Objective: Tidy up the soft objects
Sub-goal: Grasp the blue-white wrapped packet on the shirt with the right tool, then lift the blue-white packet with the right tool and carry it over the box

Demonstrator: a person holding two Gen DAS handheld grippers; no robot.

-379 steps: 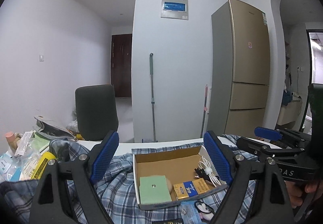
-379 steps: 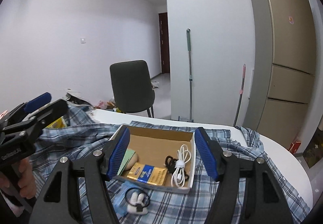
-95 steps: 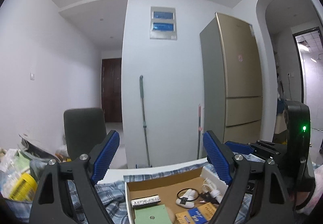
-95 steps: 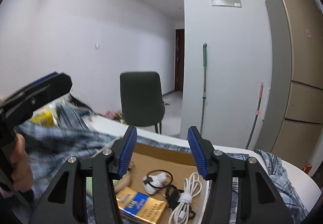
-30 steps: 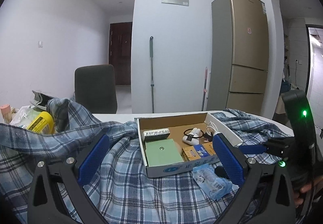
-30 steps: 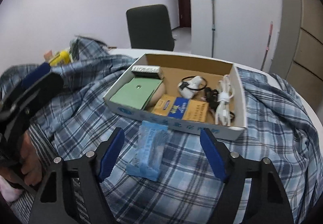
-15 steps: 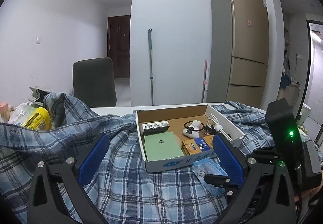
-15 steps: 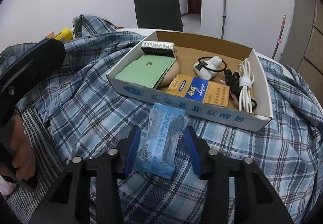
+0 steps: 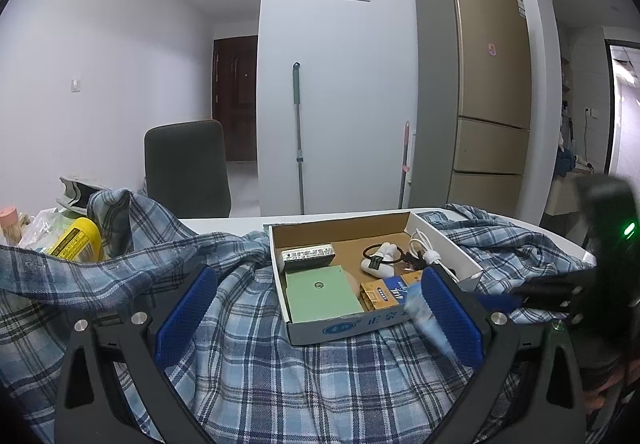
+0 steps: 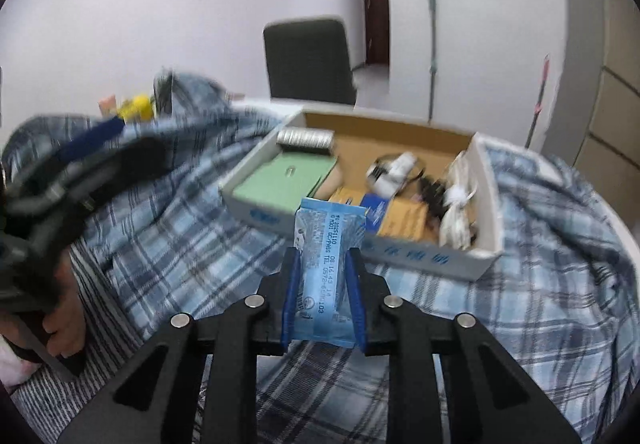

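A blue plaid shirt [image 9: 280,364] [image 10: 160,236] is spread over the table, and an open cardboard box [image 9: 352,326] [image 10: 420,254] of small items rests on it. My right gripper [image 10: 323,255] has a blue tissue packet [image 10: 330,228] upright between its blue pads; the jaws are closing and press on both its sides. The packet is raised in front of the box's near wall. In the left wrist view the packet [image 9: 426,318] shows as a pale blur behind my right finger. My left gripper [image 9: 316,308] is open over the shirt, holding nothing.
A yellow bottle [image 9: 76,240] and bags sit at the table's left end. A dark chair [image 9: 186,168], a mop [image 9: 298,132] and a gold fridge [image 9: 480,104] stand beyond the white table edge [image 9: 224,222]. A hand [image 10: 64,308] grips the left tool.
The right jaws have narrowed from wide apart onto the blue packet and raised it off the shirt toward the box. The left gripper has stayed put.
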